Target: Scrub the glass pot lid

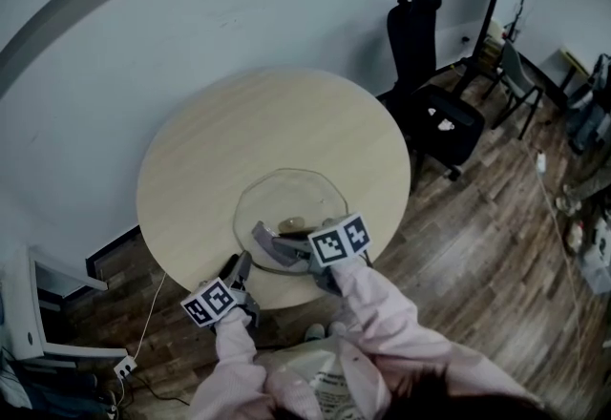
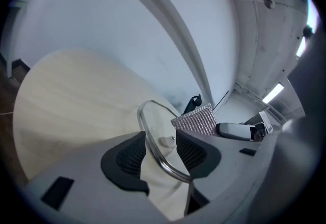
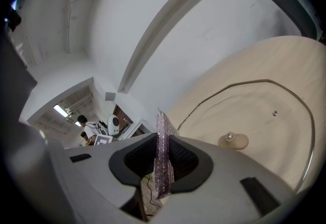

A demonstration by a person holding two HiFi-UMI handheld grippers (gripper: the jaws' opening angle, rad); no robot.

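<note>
The glass pot lid [image 1: 286, 203] lies on the round wooden table [image 1: 220, 141], its knob [image 3: 233, 140] facing up. My left gripper [image 2: 160, 142] stands open at the table's near edge. The lid's steel rim [image 2: 153, 149] runs through the gap between its pads, and neither pad presses on it. In the head view the left gripper [image 1: 239, 267] sits to the lower left of the lid. My right gripper [image 3: 163, 142] is shut on a silvery mesh scrub pad [image 3: 164, 167], which it holds upright over the lid's near side. The pad [image 2: 196, 120] also shows in the left gripper view.
A black office chair [image 1: 430, 94] stands behind the table on the right, with more chairs [image 1: 520, 84] and clutter further right. A curved white wall [image 1: 115, 55] backs the table. A power strip [image 1: 124, 367] lies on the wood floor at the lower left. Two people [image 3: 89, 129] stand far off.
</note>
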